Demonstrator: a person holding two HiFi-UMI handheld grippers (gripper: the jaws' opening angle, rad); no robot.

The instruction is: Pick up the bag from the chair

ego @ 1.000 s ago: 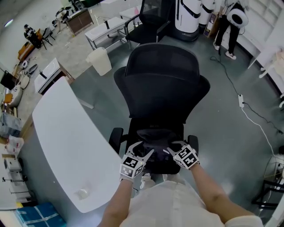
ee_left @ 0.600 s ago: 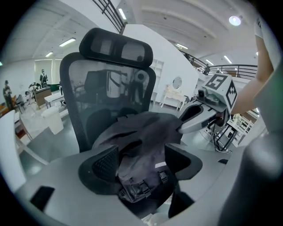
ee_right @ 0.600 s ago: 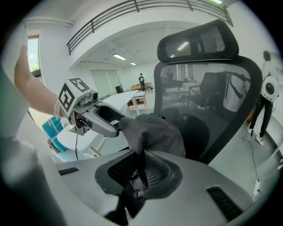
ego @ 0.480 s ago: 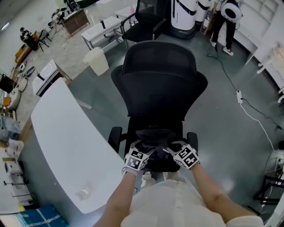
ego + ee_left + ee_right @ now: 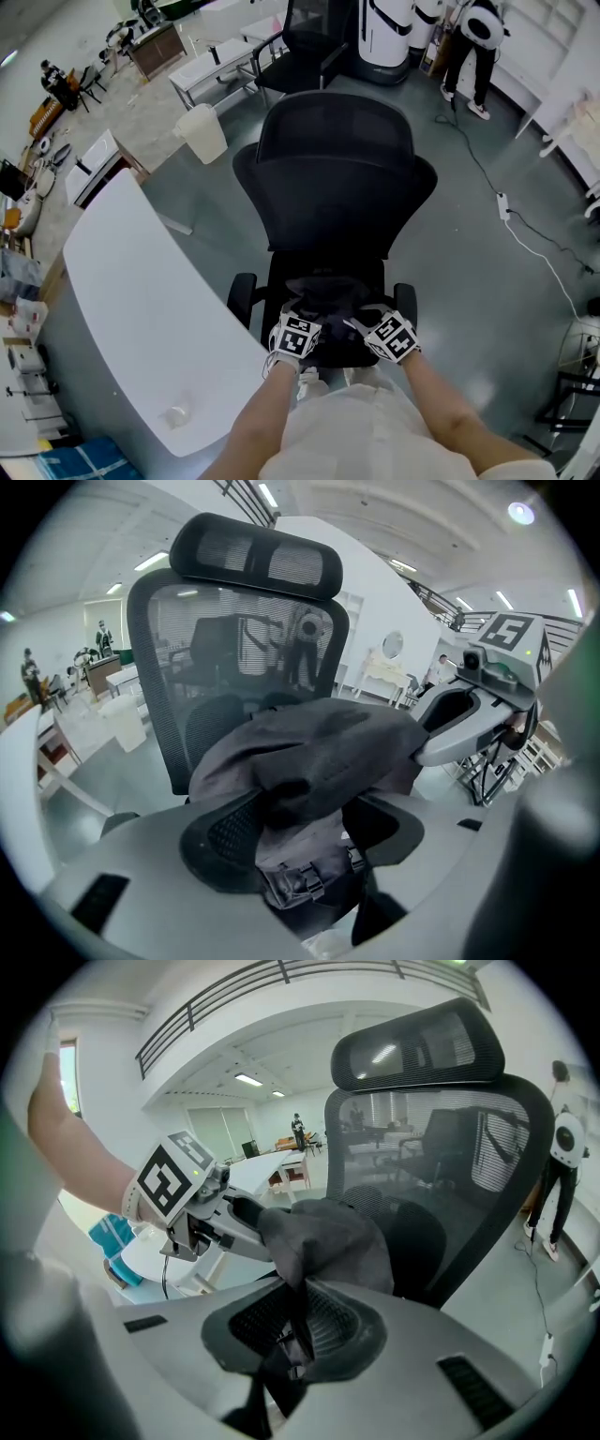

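A dark grey bag [image 5: 323, 289] lies crumpled on the seat of a black mesh office chair [image 5: 333, 187]. Both grippers are at its near edge. In the left gripper view the bag [image 5: 309, 752] bulges between the wide-set jaws of my left gripper [image 5: 300, 846]. These jaws have just been closing, and the fabric touches both pads. My right gripper [image 5: 295, 1326] is shut on a thin fold of the bag [image 5: 328, 1241]. In the head view my left gripper [image 5: 305, 309] and right gripper [image 5: 361, 317] reach into the fabric, which hides their fingertips.
A curved white table [image 5: 141, 300] runs close along the chair's left side. The chair's armrests [image 5: 242, 291] flank both hands. Farther off stand a white bin [image 5: 202, 131], another office chair [image 5: 309, 47] and a person [image 5: 478, 47]. A cable [image 5: 525, 234] lies on the floor at right.
My left gripper has dropped from the seat's front edge onto the bag, and its spread fingers now sit in the fabric. The right gripper has stayed put.
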